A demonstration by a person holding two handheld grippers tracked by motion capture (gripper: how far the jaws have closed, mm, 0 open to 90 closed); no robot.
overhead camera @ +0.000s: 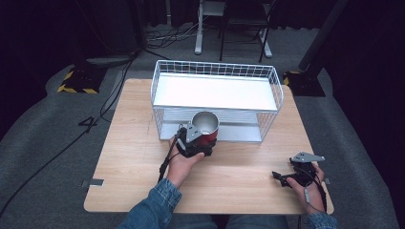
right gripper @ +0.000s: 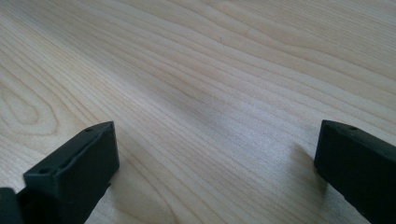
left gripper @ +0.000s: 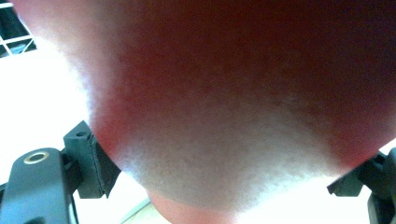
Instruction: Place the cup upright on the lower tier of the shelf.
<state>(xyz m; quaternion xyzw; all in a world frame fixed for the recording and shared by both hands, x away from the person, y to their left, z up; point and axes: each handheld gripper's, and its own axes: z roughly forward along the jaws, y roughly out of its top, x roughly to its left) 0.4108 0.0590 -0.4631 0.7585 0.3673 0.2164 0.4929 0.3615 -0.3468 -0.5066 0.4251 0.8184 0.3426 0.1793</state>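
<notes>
- Red cup (overhead camera: 206, 130) with a silver, shiny inside; round open mouth facing up, upright, no handle to be made out in the high view.
- Close up in the left gripper view, cup (left gripper: 233, 102) as a blurred red wall with a pale glare across the lower part; surface detail too soft to read.
- Placed over the wooden table (overhead camera: 138, 157), at the front edge of the white wire rack (overhead camera: 216, 71), level with the rack's lower shelf; whether resting on anything cannot be told.
- No brand, label or lettering readable on cup, rack or grippers.
- Left gripper (overhead camera: 200, 143) clamped on the red cup: black jaws pressed to either side of the wall, one at lower left, one at lower right of its own view, cup wedged between them.
- Left hand (overhead camera: 184, 160) wrapped around the gripper body from below, denim sleeve (overhead camera: 153, 205) behind it, grey three-cornered plate on top just beside the cup's rim.
- Right gripper (overhead camera: 282, 179) near the table's right front corner, well apart from cup and rack; jaws spread wide in the right gripper view, bare wood grain (right gripper: 210, 93) between them, nothing held.
</notes>
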